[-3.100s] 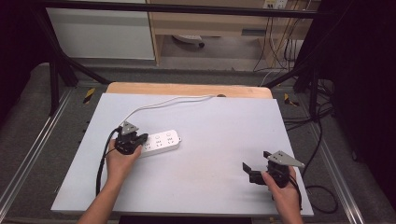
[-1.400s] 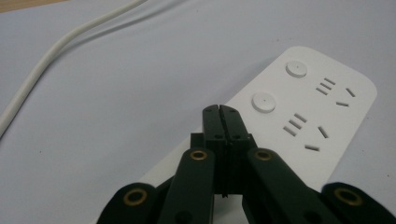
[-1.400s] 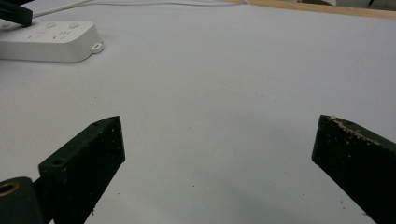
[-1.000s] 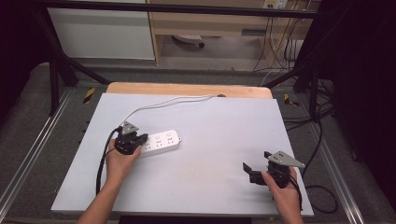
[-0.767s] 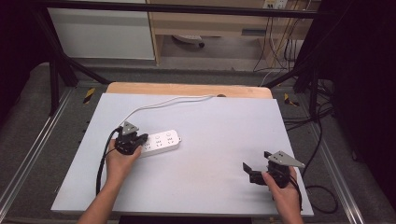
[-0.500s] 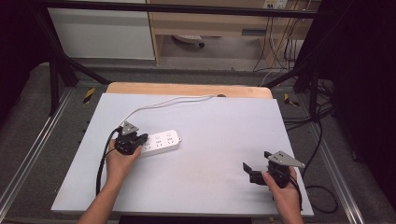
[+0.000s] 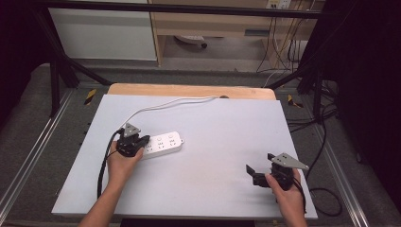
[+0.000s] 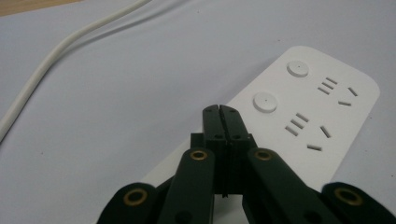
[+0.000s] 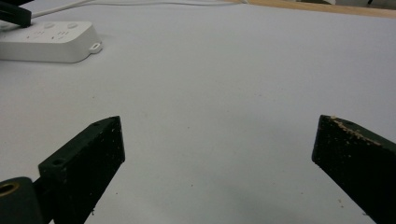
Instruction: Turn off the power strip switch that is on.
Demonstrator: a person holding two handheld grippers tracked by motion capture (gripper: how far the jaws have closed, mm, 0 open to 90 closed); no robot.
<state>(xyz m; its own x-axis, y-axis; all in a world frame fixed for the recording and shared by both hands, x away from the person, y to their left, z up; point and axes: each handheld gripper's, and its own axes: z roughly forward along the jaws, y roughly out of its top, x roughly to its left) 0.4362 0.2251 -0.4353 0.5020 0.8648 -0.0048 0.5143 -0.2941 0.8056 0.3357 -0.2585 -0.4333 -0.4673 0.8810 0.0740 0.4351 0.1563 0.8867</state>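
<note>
I am resting my left hand-held gripper [image 8: 219, 112], jaws pressed together on nothing, over the near end of the power strip [image 7: 163, 144], whose long axis is running rightward across the worktop [image 7: 227, 127], while my wide-open right hand-held gripper [image 7: 253, 174] is hovering empty, well apart.

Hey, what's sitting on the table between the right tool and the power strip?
Nothing: the high view shows bare white table between the right tool and the power strip, and the right gripper view agrees.
</note>
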